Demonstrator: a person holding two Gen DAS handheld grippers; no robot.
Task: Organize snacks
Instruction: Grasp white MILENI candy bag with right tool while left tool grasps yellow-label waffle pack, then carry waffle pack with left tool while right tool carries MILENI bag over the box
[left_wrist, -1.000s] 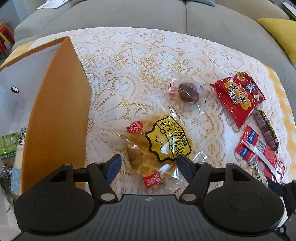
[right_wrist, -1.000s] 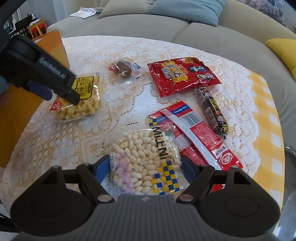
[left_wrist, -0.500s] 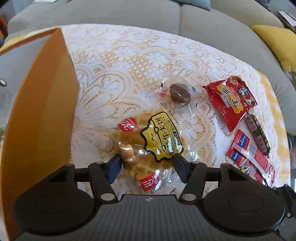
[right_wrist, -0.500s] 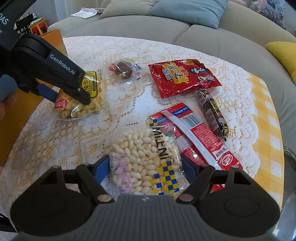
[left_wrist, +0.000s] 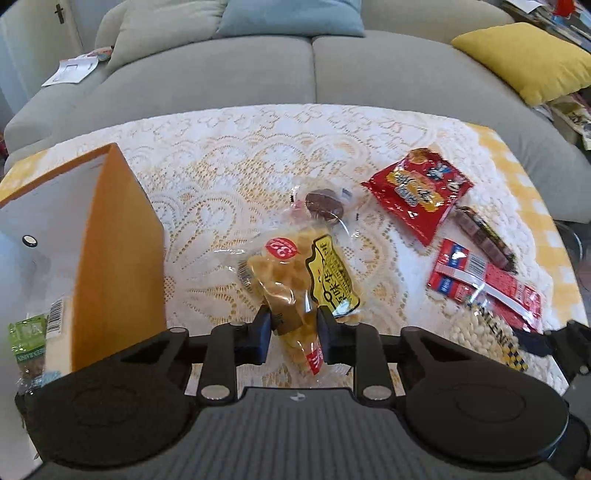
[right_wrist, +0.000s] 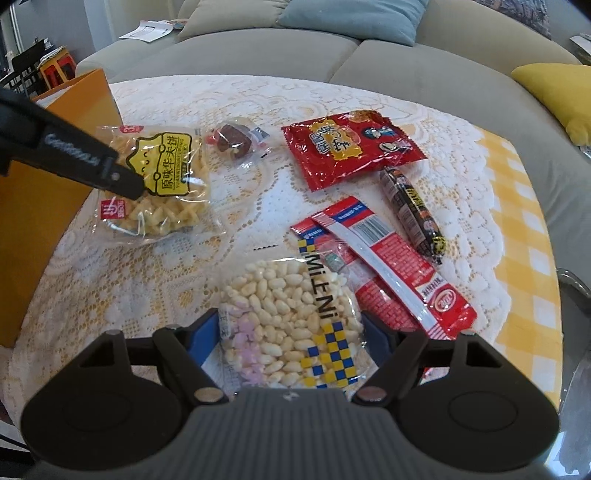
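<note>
Waffle packet (left_wrist: 301, 280), near the table's left edge beside the orange box (left_wrist: 118, 258), is pinched by the closing left gripper (left_wrist: 293, 332); the right gripper (right_wrist: 291, 336) gapes around the puffed-rice bag (right_wrist: 291, 317). Next, probably: lift into box.

left wrist: steep down | right wrist: likewise | shared: lace tablecloth (left_wrist: 229, 177)

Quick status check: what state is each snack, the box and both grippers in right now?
left gripper: closing, pinching the waffle pack
waffle pack: gripped, crumpled
right gripper: open, straddling the puffed rice bag
puffed rice bag: flat, sealed
orange box: open, snacks inside
red chip bag: flat, sealed
</note>
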